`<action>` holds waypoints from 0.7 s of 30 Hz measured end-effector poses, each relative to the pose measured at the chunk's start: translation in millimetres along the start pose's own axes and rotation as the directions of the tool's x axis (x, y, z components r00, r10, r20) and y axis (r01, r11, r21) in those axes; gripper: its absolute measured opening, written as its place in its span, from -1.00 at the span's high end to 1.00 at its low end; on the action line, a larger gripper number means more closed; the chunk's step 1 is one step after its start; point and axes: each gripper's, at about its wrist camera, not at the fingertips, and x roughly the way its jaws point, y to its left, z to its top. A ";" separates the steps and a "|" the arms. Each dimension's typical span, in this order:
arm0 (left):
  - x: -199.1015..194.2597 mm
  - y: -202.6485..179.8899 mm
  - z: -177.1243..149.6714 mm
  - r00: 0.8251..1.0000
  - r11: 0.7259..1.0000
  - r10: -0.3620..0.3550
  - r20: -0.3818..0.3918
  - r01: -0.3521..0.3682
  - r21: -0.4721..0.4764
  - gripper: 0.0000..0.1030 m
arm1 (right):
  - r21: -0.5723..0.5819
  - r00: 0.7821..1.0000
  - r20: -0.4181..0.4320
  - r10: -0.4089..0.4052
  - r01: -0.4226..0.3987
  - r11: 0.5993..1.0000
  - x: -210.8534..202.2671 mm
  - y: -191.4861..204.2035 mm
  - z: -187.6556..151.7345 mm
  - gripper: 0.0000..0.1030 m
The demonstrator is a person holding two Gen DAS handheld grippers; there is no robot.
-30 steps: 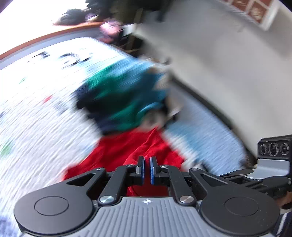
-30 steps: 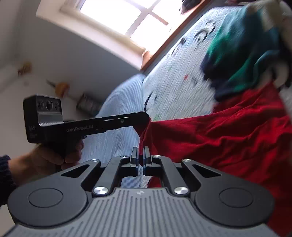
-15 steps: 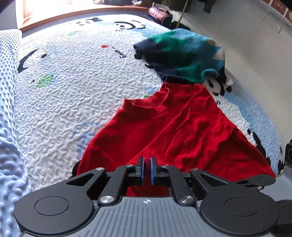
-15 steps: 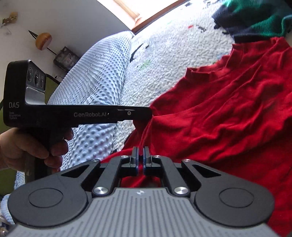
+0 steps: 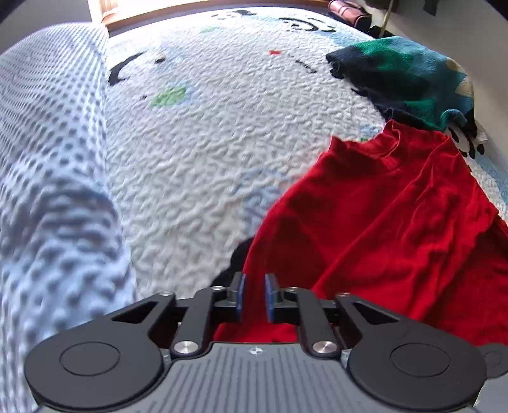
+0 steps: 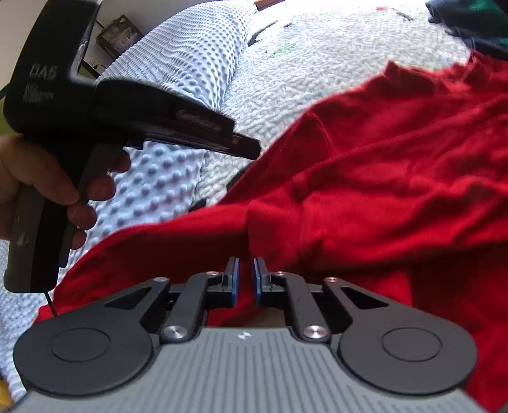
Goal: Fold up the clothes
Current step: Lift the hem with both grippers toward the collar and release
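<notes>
A red shirt (image 5: 397, 222) lies spread on the white quilted bed (image 5: 206, 143), collar toward the far side. My left gripper (image 5: 255, 279) hovers at its near left edge, jaws slightly open with nothing between the pads. In the right wrist view that left gripper (image 6: 247, 147) is held by a hand (image 6: 47, 178), its tip just off the shirt's edge. My right gripper (image 6: 245, 263) sits low over the red shirt (image 6: 381, 159), jaws slightly apart, with a fabric crease running toward the gap.
A green and navy garment (image 5: 406, 79) lies bunched beyond the shirt's collar. A pale blue dotted blanket (image 5: 47, 159) rises along the left side of the bed. A wooden ledge and bags (image 5: 346, 9) stand past the far edge.
Both grippers came down toward the bed and laid the shirt flat. Both pairs of pads have parted a little. The left gripper has swung left, off the shirt's edge.
</notes>
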 end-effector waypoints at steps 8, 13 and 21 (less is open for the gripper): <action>-9.1 -24.8 -8.6 0.992 0.990 -0.103 0.066 0.109 -0.084 0.46 | 0.050 0.984 0.111 -0.142 0.137 0.989 -80.2 -83.3 19.2 0.27; 0.4 -76.1 -4.9 0.973 0.970 -0.207 0.101 0.217 -0.106 0.45 | -0.032 0.923 0.118 -0.367 0.373 0.927 -119.5 -158.0 20.8 0.33; 38.4 -189.7 21.7 0.931 0.932 -0.359 0.072 0.362 -0.033 0.31 | 0.123 0.953 0.085 -0.291 0.280 0.952 -143.4 -230.8 19.1 0.24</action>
